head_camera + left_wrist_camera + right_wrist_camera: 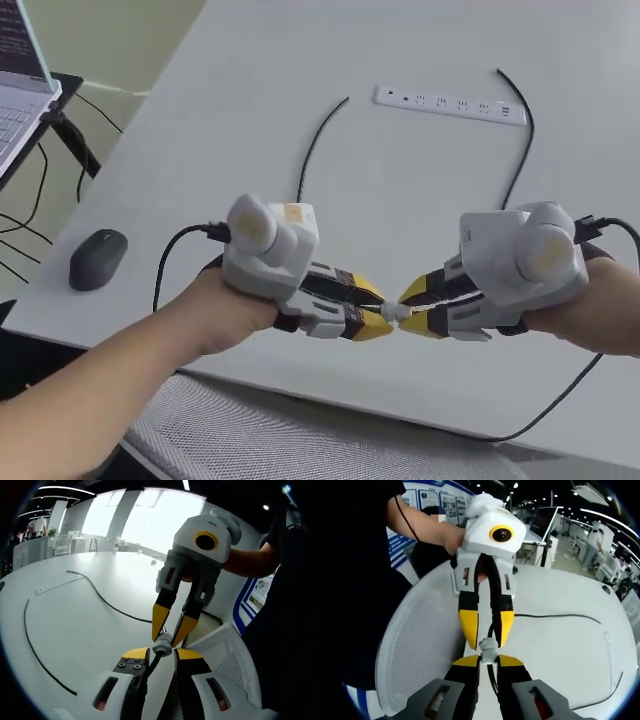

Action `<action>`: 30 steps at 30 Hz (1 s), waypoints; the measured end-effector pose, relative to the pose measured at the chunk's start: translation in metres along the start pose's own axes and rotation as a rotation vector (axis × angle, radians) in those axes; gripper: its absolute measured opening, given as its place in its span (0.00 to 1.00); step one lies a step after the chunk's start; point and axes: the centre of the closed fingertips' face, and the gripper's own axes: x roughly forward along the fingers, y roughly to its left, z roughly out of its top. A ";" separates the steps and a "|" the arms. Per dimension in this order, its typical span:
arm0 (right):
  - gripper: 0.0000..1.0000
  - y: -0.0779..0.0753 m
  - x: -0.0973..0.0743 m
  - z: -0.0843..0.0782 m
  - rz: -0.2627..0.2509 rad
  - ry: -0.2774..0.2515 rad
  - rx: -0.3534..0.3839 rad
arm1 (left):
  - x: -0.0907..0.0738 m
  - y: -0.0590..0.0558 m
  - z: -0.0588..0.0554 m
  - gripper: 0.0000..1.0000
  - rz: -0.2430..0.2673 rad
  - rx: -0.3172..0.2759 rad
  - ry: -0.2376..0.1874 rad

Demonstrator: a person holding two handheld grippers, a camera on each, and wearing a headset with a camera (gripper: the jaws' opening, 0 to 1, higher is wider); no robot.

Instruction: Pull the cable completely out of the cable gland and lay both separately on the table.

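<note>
In the head view the left claw (372, 318) and right claw (412, 312) meet tip to tip in the air just over the near edge of the white bench (420, 200). The small white cable gland (395, 312) is caught between them. That is a sensible stance for a straight pull, with each hand free to draw away along one line. On the bench beyond lie a power strip (450, 105) and a loose black lead (318, 150), with a mouse (98, 258) well off to the left. A laptop (20, 90) stands on a side stand, and a mesh chair (260, 435) sits below the bench edge. In the left gripper view the left claw's jaws stand narrow, and the black cable (153, 664) runs back between them from the gland. I judge they pinch the cable just behind the gland. The right claw comes down from above with its yellow tips drawn in at either side of the gland, apparently clamping its body. Bright windows (150, 520) and a wide, bare sweep of bench give room to lay the parts apart. In the right gripper view the gland sits at the right claw's own tips and the cable is threaded through it, so the pull is not yet done. Wall posters (435, 500) and desks mark an open workroom.
</note>
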 end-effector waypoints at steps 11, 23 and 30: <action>0.07 0.002 0.000 -0.003 -0.014 -0.007 -0.062 | 0.004 -0.003 0.002 0.16 -0.014 0.004 -0.020; 0.09 -0.003 0.000 0.002 -0.053 -0.072 -0.061 | 0.000 0.001 0.003 0.15 0.021 0.001 -0.017; 0.10 -0.009 -0.009 0.001 -0.046 -0.129 0.053 | -0.002 0.002 0.008 0.15 0.028 0.043 -0.021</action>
